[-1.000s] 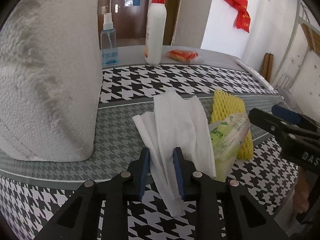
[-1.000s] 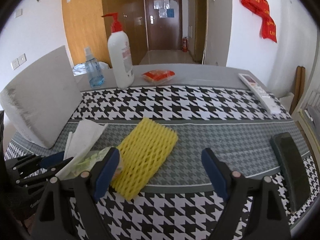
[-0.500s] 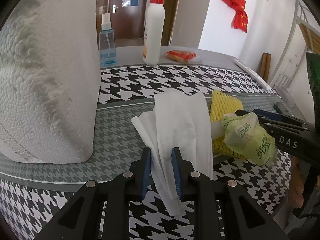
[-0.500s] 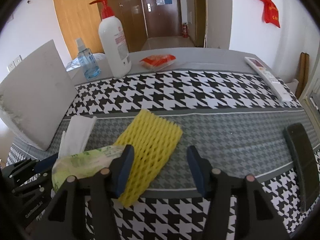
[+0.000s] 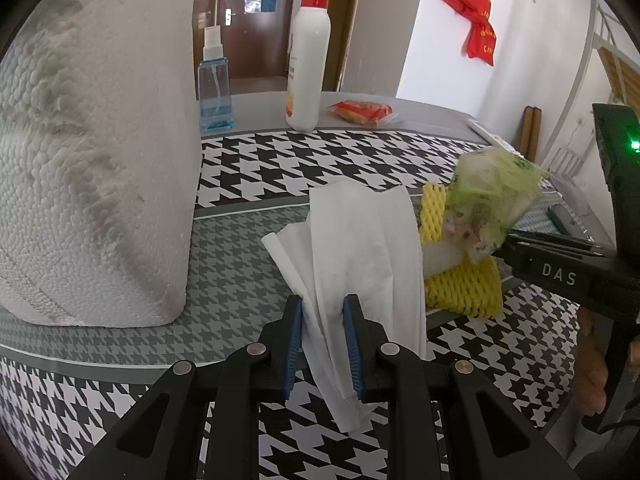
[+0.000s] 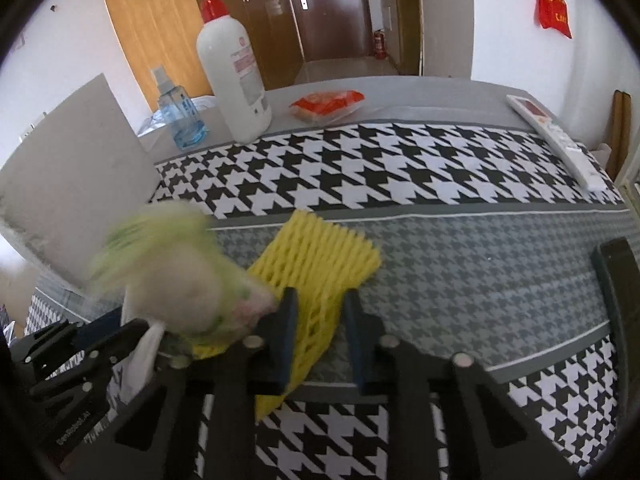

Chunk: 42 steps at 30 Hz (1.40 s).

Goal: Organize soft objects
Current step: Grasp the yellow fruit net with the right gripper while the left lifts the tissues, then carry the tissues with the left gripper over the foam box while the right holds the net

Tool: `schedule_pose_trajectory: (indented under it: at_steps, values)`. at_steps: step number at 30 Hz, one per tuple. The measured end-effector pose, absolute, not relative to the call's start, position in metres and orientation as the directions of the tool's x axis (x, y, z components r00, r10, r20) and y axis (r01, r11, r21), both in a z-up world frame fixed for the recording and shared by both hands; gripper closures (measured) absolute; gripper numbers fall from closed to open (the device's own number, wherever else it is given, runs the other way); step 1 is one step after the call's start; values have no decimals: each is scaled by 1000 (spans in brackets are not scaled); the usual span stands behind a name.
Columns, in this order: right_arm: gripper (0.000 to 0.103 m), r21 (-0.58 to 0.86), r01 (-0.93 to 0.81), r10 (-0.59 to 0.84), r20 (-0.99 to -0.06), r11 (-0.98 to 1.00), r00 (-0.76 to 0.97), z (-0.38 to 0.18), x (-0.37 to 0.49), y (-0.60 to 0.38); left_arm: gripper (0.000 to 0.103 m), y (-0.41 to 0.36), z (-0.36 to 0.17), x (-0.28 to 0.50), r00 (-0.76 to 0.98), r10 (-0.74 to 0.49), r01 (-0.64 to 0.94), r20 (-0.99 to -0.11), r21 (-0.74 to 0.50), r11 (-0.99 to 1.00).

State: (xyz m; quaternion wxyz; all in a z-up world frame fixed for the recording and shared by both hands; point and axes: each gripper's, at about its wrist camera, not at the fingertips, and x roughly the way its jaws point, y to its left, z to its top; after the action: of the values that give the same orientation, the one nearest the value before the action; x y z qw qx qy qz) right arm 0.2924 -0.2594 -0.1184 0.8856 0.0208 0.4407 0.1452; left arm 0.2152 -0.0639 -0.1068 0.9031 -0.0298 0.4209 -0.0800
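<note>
My left gripper (image 5: 322, 312) is shut on a folded white tissue (image 5: 360, 240), which drapes over the houndstooth tablecloth (image 5: 280, 168). My right gripper (image 6: 318, 300) is shut on the near end of a yellow foam net (image 6: 320, 248) lying on the cloth. A green-printed tissue packet (image 6: 168, 276) leans tipped up against the outer side of the right gripper's left finger, blurred. In the left wrist view the packet (image 5: 492, 196) stands raised above the foam net (image 5: 464, 288), resting on the right gripper's black finger.
A big paper towel roll (image 5: 92, 160) stands at the left. At the back are a spray bottle (image 5: 215, 88), a pump bottle (image 5: 306, 64) and an orange snack pack (image 5: 360, 112). A remote (image 6: 556, 140) and a dark phone (image 6: 616, 280) lie at the right.
The right jaws went from wide apart to shut on the yellow foam net. The green packet got pushed up and tilted beside them. The left gripper kept still with the tissue.
</note>
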Motion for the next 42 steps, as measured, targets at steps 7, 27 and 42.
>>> schedule_pose_trajectory:
  at_steps: [7, 27, 42]
  values:
    - [94, 170, -224, 273, -758, 960, 592, -109, 285, -268, 89, -64, -103, 213, 648, -155, 110, -746, -110, 988]
    - [94, 66, -195, 189, -667, 979, 721, -68, 245, -275, 99, -68, -75, 188, 708, -170, 139, -686, -101, 985]
    - [94, 67, -198, 197, -614, 978, 765, -48, 219, -278, 99, -63, -55, 165, 763, -150, 137, -629, -70, 988]
